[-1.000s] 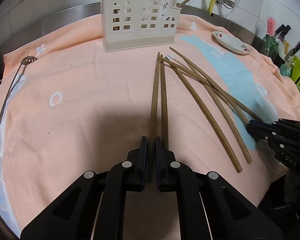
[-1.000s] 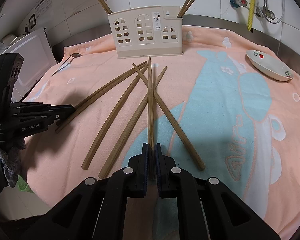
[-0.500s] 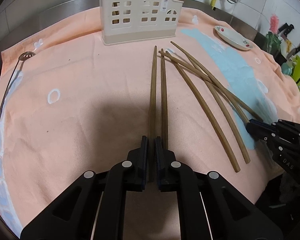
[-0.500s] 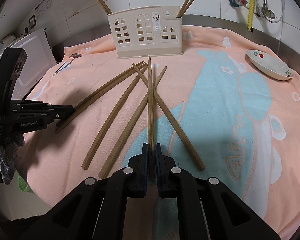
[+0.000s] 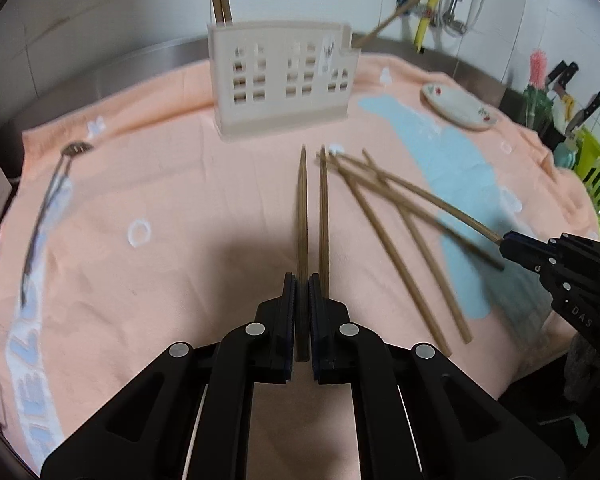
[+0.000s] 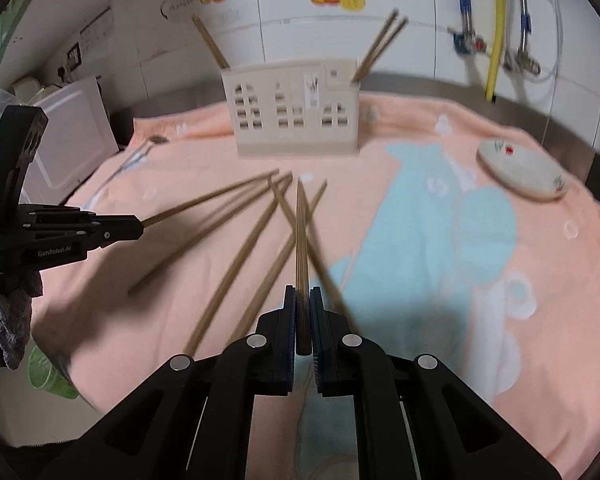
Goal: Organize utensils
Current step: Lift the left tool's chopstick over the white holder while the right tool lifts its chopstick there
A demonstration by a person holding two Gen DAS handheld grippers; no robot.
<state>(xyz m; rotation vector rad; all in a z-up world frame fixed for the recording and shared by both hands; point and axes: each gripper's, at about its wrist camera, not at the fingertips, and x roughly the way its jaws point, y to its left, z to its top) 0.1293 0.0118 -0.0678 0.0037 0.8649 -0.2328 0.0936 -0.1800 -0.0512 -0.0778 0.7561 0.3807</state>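
My left gripper (image 5: 302, 280) is shut on the near end of a brown chopstick (image 5: 302, 208) that points at the cream utensil holder (image 5: 284, 80). A second chopstick (image 5: 323, 220) lies beside it on the towel. My right gripper (image 6: 302, 292) is shut on another chopstick (image 6: 301, 236), raised above several loose chopsticks (image 6: 236, 268) fanned on the towel. Each gripper shows in the other view: the right gripper (image 5: 504, 240) at the right edge, the left gripper (image 6: 140, 227) at the left. Chopsticks (image 6: 380, 48) stand in the holder (image 6: 296, 108).
A peach and blue towel (image 5: 160, 184) covers the counter. A small white dish (image 6: 522, 172) sits at the back right, a long metal skimmer (image 5: 48, 200) at the left. Knives and a green rack (image 5: 596, 184) stand far right, a white appliance (image 6: 72, 140) far left.
Both grippers have risen, each lifting its chopstick off the towel. The holder now sits lower in both views, with more wall showing. The loose chopsticks stay on the towel.
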